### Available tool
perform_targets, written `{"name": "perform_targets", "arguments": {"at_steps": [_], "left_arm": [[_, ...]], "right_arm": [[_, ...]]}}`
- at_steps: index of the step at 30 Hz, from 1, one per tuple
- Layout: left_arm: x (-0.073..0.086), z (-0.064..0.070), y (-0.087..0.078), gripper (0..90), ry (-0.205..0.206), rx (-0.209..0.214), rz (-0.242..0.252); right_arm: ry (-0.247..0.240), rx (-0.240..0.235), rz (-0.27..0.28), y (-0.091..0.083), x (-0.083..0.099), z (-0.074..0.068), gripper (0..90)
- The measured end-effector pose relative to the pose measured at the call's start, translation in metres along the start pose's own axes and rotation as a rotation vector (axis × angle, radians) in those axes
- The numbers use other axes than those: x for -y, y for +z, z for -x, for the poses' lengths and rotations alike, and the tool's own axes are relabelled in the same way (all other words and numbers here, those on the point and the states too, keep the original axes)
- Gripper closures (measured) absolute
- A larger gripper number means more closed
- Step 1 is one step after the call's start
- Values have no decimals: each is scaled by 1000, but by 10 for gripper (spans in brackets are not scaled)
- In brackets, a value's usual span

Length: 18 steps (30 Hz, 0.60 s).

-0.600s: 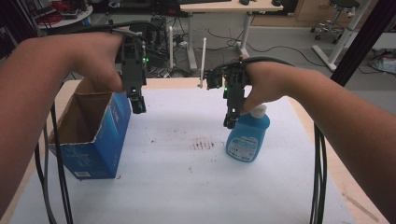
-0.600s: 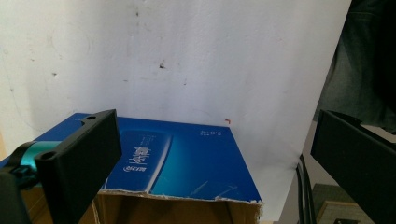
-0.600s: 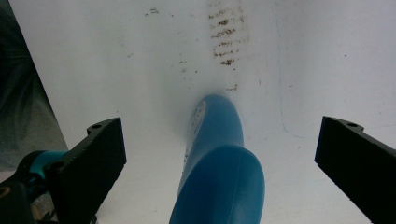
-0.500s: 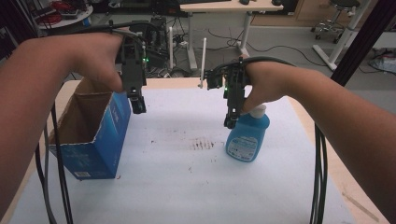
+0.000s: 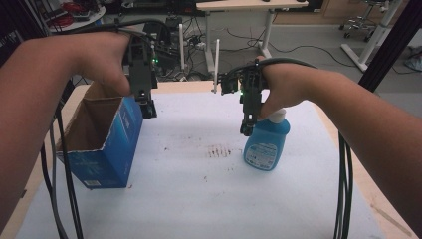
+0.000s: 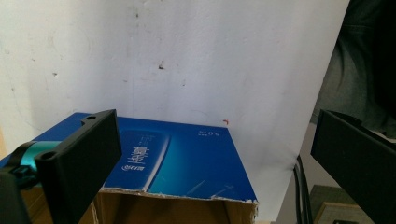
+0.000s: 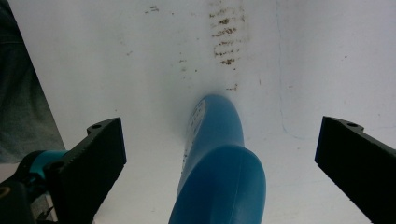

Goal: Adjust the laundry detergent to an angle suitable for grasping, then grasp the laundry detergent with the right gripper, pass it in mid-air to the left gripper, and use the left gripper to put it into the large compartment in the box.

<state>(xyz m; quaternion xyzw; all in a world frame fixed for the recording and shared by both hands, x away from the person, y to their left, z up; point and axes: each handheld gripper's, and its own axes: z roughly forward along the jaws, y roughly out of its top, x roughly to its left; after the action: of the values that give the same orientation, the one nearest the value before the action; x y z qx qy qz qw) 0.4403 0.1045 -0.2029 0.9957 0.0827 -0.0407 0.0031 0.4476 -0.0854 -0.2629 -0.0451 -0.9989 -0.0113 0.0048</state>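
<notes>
Here, bottle: blue bottle [image 5: 266, 142] stands toward the tabletop's [image 5: 199, 199] right edge.
Right gripper [image 5: 245, 130]: wide open, empty, poised above it.
Left gripper [image 5: 149, 110]: wide open, empty, beside the box.
Box: open blue carton [image 5: 117, 144], left edge.
Writing: unreadable.

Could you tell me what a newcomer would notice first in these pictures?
Probably the blue bottle standing right of centre on the white table, with the right tongs open just above it. Next, the open blue cardboard box at the left edge, with the left tongs open over its far corner.
</notes>
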Motion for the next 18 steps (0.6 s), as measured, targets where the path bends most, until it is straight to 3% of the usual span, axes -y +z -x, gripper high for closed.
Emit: {"name": "perform_targets", "arguments": {"at_steps": [12, 18], "left_arm": [[-3, 3, 0, 17, -2, -2, -5], [-7, 4, 1, 16, -1, -3, -5]], "right_arm": [[-10, 1, 10, -2, 4, -2, 9], [15, 6, 26, 1, 10, -1, 9]]}}
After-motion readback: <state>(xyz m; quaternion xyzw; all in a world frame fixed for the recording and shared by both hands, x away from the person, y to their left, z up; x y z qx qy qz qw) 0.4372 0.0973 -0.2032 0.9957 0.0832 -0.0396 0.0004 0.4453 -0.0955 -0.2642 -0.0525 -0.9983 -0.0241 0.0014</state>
